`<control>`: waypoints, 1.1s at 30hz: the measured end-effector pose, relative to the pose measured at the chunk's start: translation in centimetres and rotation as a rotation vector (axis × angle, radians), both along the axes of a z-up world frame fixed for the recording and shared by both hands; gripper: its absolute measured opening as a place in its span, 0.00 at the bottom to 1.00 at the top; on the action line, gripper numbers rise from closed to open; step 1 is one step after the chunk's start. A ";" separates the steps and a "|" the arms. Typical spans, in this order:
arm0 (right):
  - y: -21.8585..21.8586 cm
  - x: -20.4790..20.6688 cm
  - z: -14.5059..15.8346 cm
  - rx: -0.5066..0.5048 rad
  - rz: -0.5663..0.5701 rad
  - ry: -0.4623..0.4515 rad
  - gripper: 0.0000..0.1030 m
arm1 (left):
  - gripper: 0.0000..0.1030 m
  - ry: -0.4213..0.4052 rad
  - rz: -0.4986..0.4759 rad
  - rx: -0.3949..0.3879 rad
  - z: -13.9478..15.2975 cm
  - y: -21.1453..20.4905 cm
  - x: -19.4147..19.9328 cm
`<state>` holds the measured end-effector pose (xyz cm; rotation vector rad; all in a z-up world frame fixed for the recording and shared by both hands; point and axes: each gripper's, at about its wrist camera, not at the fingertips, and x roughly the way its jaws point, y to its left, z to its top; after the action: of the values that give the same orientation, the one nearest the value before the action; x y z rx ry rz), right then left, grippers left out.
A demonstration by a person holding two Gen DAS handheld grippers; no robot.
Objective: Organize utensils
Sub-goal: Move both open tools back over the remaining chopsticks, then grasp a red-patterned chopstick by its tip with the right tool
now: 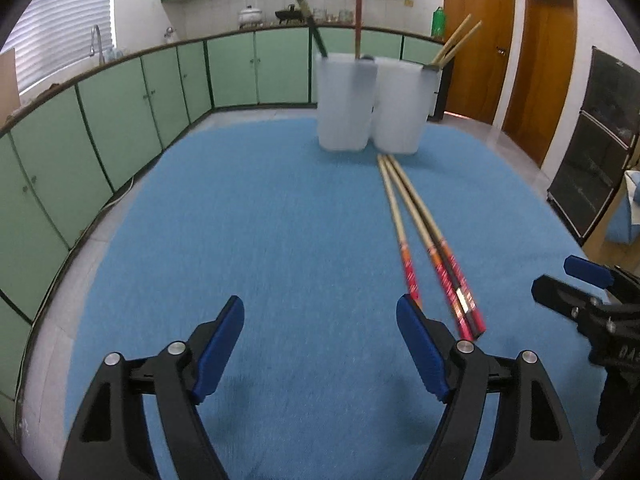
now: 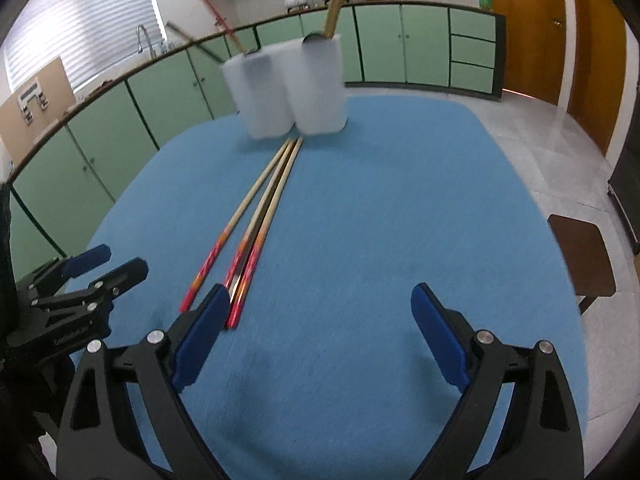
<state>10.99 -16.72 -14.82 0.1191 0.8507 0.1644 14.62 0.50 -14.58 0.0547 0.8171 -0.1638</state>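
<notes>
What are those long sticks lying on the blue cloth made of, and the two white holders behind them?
The chopsticks look like wood or bamboo: pale tan matte shafts with glossy red and orange painted ends. The holders seem to be frosted translucent plastic, milky with soft rounded corners, though blur leaves that open. The cloth looks like fuzzy matte fabric.

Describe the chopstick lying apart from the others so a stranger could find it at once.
On the blue mat, loose chopsticks fan out from the two white holders. The lone chopstick lies leftmost in the right wrist view, separated by a gap from the others, which lie touching.
</notes>
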 end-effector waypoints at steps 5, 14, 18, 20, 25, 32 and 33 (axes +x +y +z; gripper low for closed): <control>1.9 -0.6 -1.0 -0.029 0.041 0.035 0.78 | 0.76 0.015 0.008 0.037 -1.2 0.1 -0.3; 3.2 0.3 -1.6 -0.092 0.053 0.057 0.69 | 0.76 0.030 0.013 0.030 -1.6 0.3 -0.3; 3.3 0.6 -1.6 -0.109 0.050 0.052 0.69 | 0.76 0.032 0.010 0.038 -1.6 0.1 -0.2; 3.4 0.7 -1.6 -0.124 0.049 0.048 0.69 | 0.76 0.036 0.009 0.040 -1.7 0.1 -0.1; 2.5 0.3 -1.5 -0.170 0.024 0.045 0.67 | 0.77 0.042 0.021 0.028 -1.8 0.3 0.0; 0.7 -0.8 -1.3 -0.038 0.042 0.043 0.57 | 0.77 0.040 0.025 0.029 -1.8 0.3 0.0; 0.8 -0.8 -1.4 -0.031 0.048 0.045 0.54 | 0.77 0.038 0.024 0.030 -1.8 0.2 -0.1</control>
<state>10.16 -15.89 -16.22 0.0735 0.9008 0.1940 14.55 0.74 -16.41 0.0697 0.8581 -0.1303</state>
